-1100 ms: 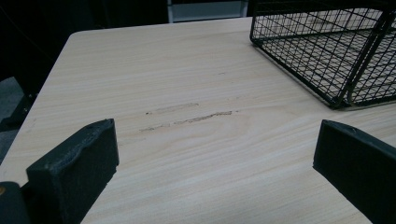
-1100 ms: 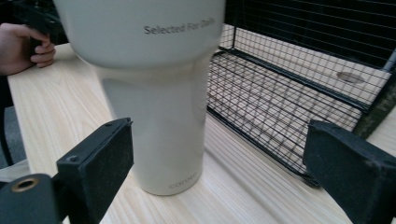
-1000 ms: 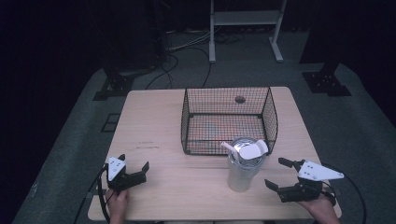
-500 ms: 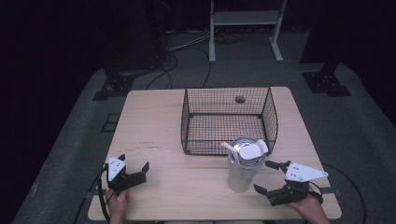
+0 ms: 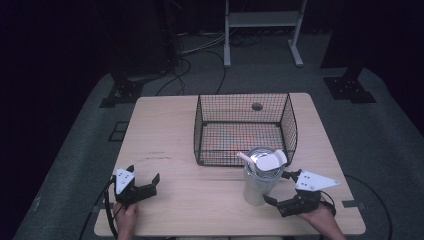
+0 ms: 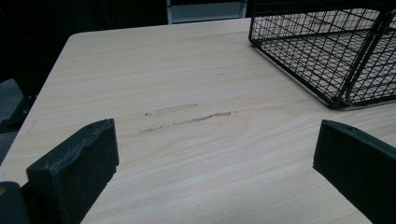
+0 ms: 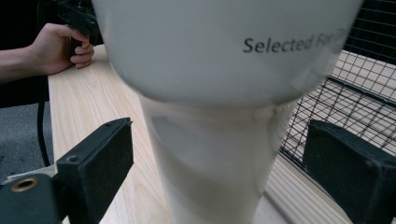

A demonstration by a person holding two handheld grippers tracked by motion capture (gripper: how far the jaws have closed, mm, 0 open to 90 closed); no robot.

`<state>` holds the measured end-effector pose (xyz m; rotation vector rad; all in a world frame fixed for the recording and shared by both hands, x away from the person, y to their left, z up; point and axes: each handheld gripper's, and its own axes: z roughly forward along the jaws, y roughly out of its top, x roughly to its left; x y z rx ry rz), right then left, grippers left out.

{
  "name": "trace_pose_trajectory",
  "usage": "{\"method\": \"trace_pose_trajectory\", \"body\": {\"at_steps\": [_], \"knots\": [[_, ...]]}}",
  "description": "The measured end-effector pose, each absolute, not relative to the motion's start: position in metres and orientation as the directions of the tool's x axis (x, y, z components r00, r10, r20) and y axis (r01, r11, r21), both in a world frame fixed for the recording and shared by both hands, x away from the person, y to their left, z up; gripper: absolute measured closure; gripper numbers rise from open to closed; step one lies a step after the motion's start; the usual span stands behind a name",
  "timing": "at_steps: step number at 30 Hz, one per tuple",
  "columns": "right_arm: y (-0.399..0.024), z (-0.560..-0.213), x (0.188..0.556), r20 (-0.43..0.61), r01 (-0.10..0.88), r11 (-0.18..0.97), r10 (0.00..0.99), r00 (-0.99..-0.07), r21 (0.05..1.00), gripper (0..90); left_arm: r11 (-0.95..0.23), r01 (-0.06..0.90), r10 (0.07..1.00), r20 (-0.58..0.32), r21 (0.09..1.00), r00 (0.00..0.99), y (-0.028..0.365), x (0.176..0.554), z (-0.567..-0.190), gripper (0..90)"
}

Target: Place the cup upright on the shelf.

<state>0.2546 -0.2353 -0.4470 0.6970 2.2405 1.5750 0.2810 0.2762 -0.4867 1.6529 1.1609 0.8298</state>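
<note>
On the pale wooden table (image 5: 200, 130) we see a black wire basket (image 5: 245, 127); just in front of it stands the tall white tumbler (image 5: 261, 176); our right gripper (image 5: 281, 188) brackets its base, jaws spread, not touching; our left gripper (image 5: 144, 180) rests well apart, jaws released.

The right gripper (image 7: 219, 168) has its two black jaws spread wide, one on each side of a tall white cup (image 7: 215, 154), not touching it. The cup gets wider up top and has grey lettering that starts "Selected For". It stands upright on a light wood table (image 7: 88, 107). A black wire basket (image 7: 355, 79) is just beside it. Farther back a hand (image 7: 60, 46) grips something black.
</note>
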Motion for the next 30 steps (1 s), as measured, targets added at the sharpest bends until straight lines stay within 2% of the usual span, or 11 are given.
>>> {"method": "trace_pose_trajectory", "body": {"at_steps": [15, 30], "knots": [[-0.212, -0.454, 0.27, -0.008, 0.158, 0.257, 0.546, -0.837, 0.953, 6.9, -0.133, 0.318, 0.943, 0.021, 0.939, 0.331, 0.276, 0.281, -0.487, 0.0], [-0.209, -0.457, 0.272, -0.017, 0.126, 0.222, 0.545, -0.838, 0.967, 7.7, -0.133, 0.32, 0.944, 0.021, 0.938, 0.33, 0.276, 0.281, -0.487, 0.0]]}}
